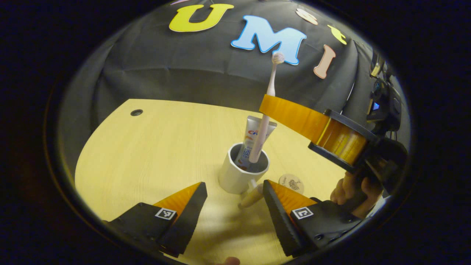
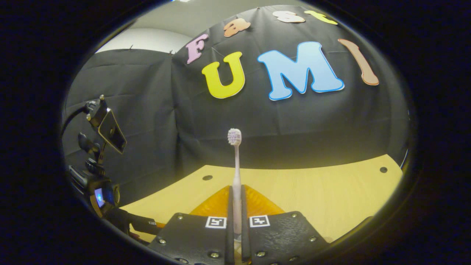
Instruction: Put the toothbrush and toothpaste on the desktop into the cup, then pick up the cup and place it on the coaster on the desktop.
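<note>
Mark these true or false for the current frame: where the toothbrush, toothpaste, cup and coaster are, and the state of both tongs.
1. The toothpaste tube stands inside the white cup. True.
2. The right tongs are open and hold nothing. False: they are shut on the toothbrush, whose bristle head points up.
3. The toothbrush's lower end is already in the cup. True, seen in the left gripper view.
4. The cup sits on the coaster. False: the cup stands on the wooden desktop and the coaster lies beside it.
5. The left tongs are shut on the cup's handle. False: they are open, with the handle between the fingers.
</note>
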Demonstrator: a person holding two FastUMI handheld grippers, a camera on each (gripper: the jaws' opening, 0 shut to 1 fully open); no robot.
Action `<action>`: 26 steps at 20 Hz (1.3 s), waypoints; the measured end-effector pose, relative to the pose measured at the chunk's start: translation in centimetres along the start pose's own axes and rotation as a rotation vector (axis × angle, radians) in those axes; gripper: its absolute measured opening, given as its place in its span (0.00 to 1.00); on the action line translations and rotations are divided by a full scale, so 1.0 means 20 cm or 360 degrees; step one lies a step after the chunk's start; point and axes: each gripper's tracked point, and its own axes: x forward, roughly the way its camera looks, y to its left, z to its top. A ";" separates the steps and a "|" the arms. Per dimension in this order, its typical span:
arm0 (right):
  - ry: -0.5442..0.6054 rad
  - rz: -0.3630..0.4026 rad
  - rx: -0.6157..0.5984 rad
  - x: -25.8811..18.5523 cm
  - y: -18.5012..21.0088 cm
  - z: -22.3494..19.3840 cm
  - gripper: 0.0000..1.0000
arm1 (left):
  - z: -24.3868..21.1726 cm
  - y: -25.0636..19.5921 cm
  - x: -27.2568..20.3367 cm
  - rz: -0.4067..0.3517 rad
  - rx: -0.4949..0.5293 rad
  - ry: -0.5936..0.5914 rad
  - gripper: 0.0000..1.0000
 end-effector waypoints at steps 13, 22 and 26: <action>-0.0046 -0.0104 0.0050 -0.11 -0.10 0.19 0.87 | -0.02 -0.10 0.04 -0.0054 0.0011 0.0056 0.99; 0.0012 -0.0307 0.0082 -0.35 -0.39 0.28 0.87 | -0.09 -0.15 0.16 0.0024 -0.0014 0.0281 0.95; 0.0058 -0.0418 0.0082 -0.47 -0.53 0.28 0.87 | -0.12 -0.13 0.22 0.0112 -0.0020 0.0395 0.98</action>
